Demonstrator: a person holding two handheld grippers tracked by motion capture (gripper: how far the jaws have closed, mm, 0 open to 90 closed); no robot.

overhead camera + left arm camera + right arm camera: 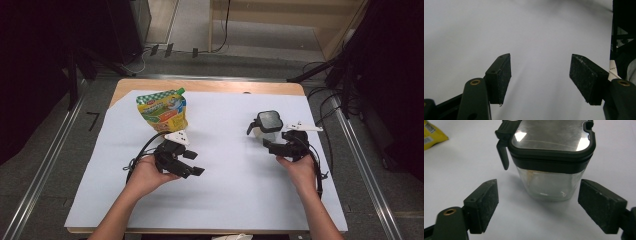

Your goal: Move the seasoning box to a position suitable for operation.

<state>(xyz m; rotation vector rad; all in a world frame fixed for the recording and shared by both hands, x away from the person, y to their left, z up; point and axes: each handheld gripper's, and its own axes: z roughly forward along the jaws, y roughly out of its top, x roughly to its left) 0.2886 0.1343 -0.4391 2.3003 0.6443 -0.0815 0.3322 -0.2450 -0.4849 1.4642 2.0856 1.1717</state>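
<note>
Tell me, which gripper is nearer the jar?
Right. The right gripper sits just short of the jar, jaws open and not touching it. The left gripper hovers over the white sheet, well off to the jar's left.

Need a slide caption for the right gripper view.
Open right gripper lined up before a clear jar with a dark clip lid.

pouch (163, 110) far-left on sheet (225, 200) | jar (267, 127) right, before right hand-held gripper (274, 145)

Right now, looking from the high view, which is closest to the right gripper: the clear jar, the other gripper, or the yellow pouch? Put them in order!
From the right gripper:
1. Clear jar, just in front of its open jaws.
2. Left gripper, across the white sheet to the left.
3. Yellow pouch, far left, toward the back.
</note>
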